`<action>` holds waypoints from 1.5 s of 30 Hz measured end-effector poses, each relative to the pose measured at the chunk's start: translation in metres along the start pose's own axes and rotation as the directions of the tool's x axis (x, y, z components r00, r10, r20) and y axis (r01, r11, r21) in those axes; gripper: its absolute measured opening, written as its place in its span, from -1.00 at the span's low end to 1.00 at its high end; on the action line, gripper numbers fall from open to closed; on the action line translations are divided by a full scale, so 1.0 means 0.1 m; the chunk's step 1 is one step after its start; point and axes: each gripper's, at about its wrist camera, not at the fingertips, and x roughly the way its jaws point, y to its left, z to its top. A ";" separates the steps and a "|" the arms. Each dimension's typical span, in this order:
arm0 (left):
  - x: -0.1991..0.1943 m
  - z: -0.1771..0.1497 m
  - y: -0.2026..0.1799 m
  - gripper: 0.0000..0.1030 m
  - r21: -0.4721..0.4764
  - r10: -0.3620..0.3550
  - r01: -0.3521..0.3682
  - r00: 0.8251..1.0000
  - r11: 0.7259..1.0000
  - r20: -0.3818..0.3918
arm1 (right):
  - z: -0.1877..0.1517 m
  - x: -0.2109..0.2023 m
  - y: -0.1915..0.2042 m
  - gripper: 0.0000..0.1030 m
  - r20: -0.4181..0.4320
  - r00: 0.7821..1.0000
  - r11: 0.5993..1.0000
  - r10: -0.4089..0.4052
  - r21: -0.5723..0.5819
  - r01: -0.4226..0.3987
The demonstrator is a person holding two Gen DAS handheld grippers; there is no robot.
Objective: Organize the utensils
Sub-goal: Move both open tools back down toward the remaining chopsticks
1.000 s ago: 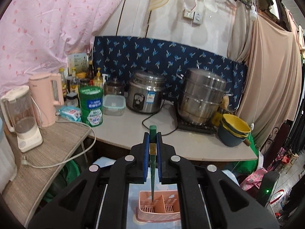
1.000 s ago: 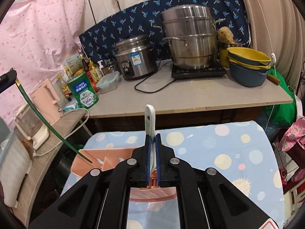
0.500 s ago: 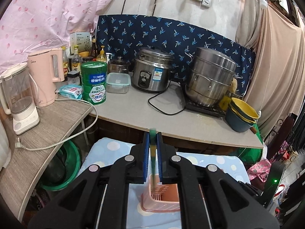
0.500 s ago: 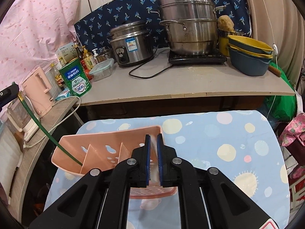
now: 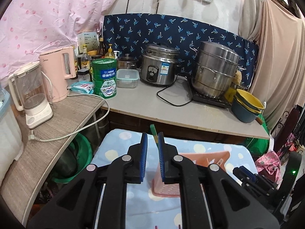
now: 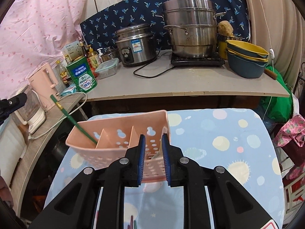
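Observation:
A pink perforated utensil caddy with three compartments stands on the blue dotted cloth. A green chopstick leans in its left compartment, its top end free. A pale utensil lies low in the right compartment, between my right fingers. My right gripper is open just above that compartment. In the left wrist view my left gripper is open; the green chopstick top stands between its tips, and the caddy shows behind the right finger.
A counter behind the table holds a rice cooker, a steel steamer pot, stacked bowls, a green tin and a pink kettle. More chopsticks lie at the near cloth edge.
Both grippers have opened. The left let go of the green chopstick, which now leans in the caddy. The right let go of the pale utensil, which dropped into the right compartment.

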 end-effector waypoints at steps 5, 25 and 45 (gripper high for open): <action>-0.21 -0.22 -0.03 -0.77 0.018 0.012 -0.012 0.999 1.000 -0.031 | -0.21 -0.30 0.04 -0.60 0.004 1.000 1.000 0.012 -0.011 -0.012; -0.96 -1.81 0.00 -0.77 0.075 0.050 -0.036 0.980 0.997 -0.192 | -1.75 -1.33 0.04 -0.46 -0.103 0.995 0.998 0.009 -0.055 -0.015; -1.05 -3.01 0.17 -0.65 0.069 0.042 -0.017 0.925 0.997 -0.378 | -2.79 -1.18 0.06 -0.46 -0.265 0.964 0.998 0.018 -0.046 -0.031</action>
